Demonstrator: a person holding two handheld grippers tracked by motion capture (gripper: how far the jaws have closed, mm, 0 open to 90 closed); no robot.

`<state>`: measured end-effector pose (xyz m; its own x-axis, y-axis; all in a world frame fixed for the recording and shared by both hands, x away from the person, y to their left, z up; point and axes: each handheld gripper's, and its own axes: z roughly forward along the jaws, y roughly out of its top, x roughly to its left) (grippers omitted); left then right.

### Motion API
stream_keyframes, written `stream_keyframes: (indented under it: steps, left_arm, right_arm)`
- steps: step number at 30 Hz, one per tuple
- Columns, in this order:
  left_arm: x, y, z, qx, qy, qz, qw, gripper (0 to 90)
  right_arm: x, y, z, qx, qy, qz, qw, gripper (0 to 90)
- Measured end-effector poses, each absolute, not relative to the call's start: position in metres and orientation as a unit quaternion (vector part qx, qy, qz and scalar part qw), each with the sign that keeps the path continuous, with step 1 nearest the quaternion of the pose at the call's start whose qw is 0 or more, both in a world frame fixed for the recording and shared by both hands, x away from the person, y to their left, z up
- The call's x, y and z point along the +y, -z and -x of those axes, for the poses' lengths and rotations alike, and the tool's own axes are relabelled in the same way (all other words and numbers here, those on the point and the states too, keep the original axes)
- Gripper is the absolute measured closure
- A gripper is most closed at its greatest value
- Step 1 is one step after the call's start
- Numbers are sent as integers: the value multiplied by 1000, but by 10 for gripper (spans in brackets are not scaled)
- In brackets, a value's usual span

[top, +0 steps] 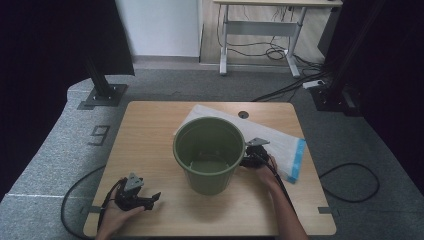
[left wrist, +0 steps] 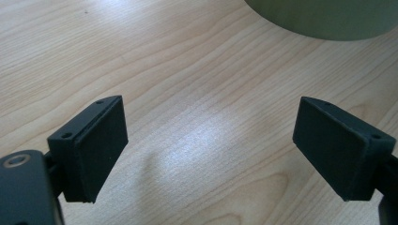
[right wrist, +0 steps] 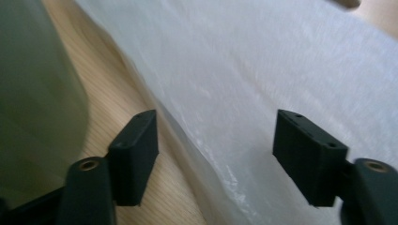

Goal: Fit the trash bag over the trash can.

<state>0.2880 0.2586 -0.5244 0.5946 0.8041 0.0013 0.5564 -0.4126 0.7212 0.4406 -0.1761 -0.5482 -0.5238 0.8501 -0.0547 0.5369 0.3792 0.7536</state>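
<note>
Right hand-held gripper: jaws apart, nothing clamped, poised over near edge of white bag, one jaw above bare wood, other above plastic. Green bin upright just left of it, close beside. Left hand-held gripper: jaws wide apart, empty, low over surface; bin base ahead and to the right, apart.

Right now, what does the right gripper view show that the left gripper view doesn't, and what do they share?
Right gripper view: the white plastic bag lies under and ahead of the right gripper, whose jaws stand apart over the bag's edge without pinching it. Left gripper view: the left gripper, jaws wide open over bare table, nothing between them. Both: the green bucket at the frame's edge and the wooden tabletop.
</note>
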Motion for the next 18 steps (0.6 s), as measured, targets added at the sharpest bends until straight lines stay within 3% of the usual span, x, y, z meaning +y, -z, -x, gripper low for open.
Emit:
stream_keyframes:
  steps: [1,2,4,5,6,10,14,18]
  left_arm:
    - [259,524,-288,414,-177,-822,350,102]
    - [260,524,-289,415,-177,-820,351,103]
    - [260,524,-289,416,-177,-819,353,103]
    - [261,524,-289,416,-177,-819,353,103]
    - [261,524,-289,416,-179,-819,352,107]
    - [264,521,-289,418,-183,-814,358,107]
    - [264,520,-289,421,-182,-810,364,119]
    - [261,521,-289,419,-183,-812,363,131]
  right_arm:
    - [-176,548,-441,800,-350,-434,224,340]
    - [-178,550,-441,797,-353,-440,217,446]
    - [-178,547,-440,796,-342,-446,224,558]
    - [-178,547,-440,796,-342,-446,224,558]
    - [-178,545,-437,799,-335,-448,220,690]
    - [-182,542,-429,803,-325,-453,212,881]
    - [-193,539,-408,802,-334,-441,226,886]
    - [-216,538,-379,795,-351,-449,210,886]
